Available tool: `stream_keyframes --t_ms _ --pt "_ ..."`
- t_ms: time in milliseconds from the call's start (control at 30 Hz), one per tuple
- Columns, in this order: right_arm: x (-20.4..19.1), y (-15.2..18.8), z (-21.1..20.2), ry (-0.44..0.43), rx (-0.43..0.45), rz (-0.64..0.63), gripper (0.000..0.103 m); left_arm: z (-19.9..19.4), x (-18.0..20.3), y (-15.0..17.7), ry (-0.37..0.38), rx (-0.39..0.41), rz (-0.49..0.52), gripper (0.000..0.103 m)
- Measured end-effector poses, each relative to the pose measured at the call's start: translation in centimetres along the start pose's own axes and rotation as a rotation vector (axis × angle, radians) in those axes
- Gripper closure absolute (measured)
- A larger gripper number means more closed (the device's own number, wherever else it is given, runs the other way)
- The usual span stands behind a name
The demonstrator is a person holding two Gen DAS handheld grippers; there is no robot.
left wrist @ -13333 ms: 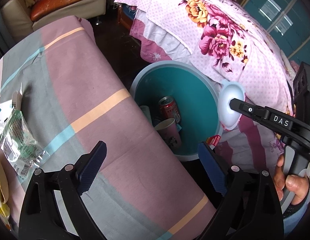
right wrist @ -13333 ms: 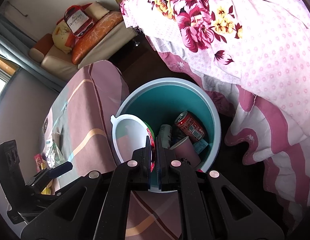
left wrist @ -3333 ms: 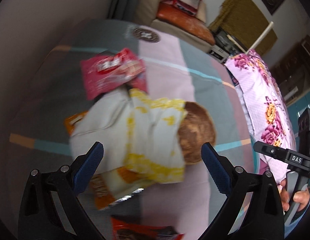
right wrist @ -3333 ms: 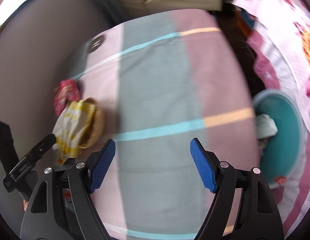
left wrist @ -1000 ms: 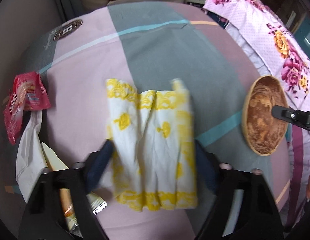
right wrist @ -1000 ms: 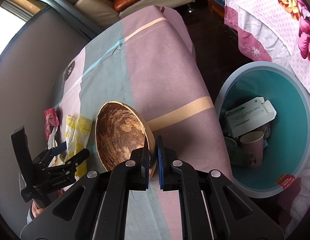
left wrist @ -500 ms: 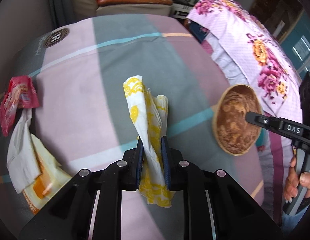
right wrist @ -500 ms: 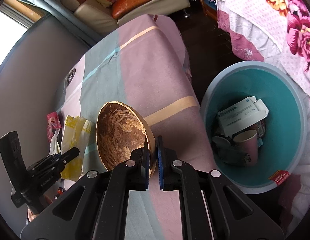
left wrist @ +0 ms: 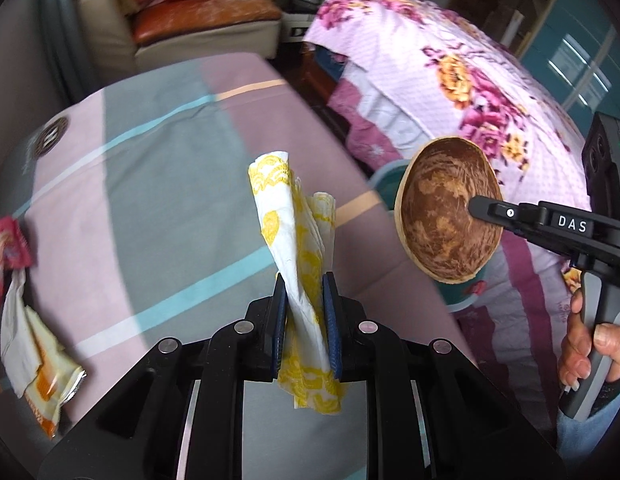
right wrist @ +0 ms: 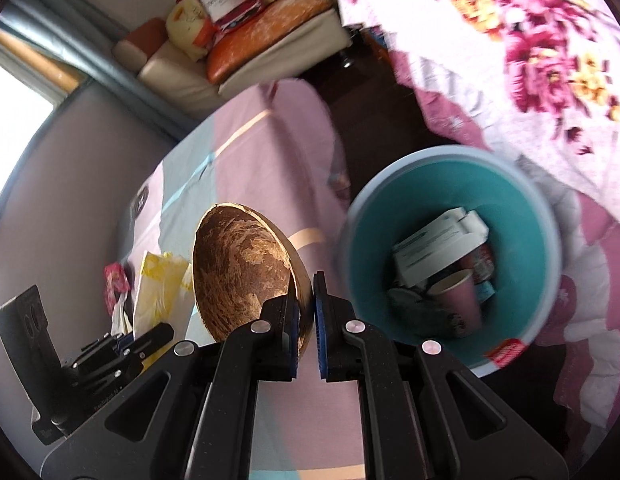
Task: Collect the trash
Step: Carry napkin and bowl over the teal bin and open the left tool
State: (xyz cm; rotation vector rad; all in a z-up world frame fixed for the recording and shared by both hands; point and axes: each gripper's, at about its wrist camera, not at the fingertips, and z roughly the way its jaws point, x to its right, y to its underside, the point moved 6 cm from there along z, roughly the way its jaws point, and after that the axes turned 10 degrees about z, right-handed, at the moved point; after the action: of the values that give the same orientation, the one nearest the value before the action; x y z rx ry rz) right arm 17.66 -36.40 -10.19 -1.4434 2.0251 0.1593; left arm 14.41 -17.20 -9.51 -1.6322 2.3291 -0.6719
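My left gripper (left wrist: 304, 294) is shut on a white and yellow paper napkin (left wrist: 296, 240), held above the striped tablecloth (left wrist: 150, 160). My right gripper (right wrist: 302, 292) is shut on the rim of a brown wooden bowl (right wrist: 242, 276), held on edge in the air; the bowl also shows in the left wrist view (left wrist: 445, 212). The teal trash bin (right wrist: 521, 240) stands on the floor to the right of the bowl, holding a white box (right wrist: 433, 248), a pink paper cup (right wrist: 461, 300) and other trash. The napkin shows left of the bowl in the right wrist view (right wrist: 158, 292).
A red wrapper (left wrist: 6, 248), a white tissue (left wrist: 14, 332) and an orange wrapper (left wrist: 50, 384) lie at the table's left edge. A bed with a floral cover (left wrist: 449, 68) stands beyond the bin. A sofa with cushions (left wrist: 198, 28) stands at the back.
Both grippers have moved toward the bin with the napkin and the bowl. The bin is now larger and nearer in the right wrist view.
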Motion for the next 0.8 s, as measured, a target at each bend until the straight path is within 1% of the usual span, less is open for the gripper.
stream_keyframes --t_ms 300,467,633,800 --pt "5.1 -2.3 -3.9 0.024 0.086 0.088 0.096 1.7 5.9 -2.9 0.061 0.001 0.094 0.085" --pt "8.3 -3.3 -5.5 0.042 0.121 0.145 0.096 3.2 8.6 -4.2 0.09 -0.018 0.139 0.085" --pt "10.5 -4.0 -6.1 0.056 0.132 0.18 0.096 4.9 10.7 -4.9 0.114 -0.045 0.173 0.085" --pt "12.0 -4.5 -6.2 0.076 0.134 0.199 0.096 6.3 12.0 -5.0 0.134 -0.07 0.191 0.085"
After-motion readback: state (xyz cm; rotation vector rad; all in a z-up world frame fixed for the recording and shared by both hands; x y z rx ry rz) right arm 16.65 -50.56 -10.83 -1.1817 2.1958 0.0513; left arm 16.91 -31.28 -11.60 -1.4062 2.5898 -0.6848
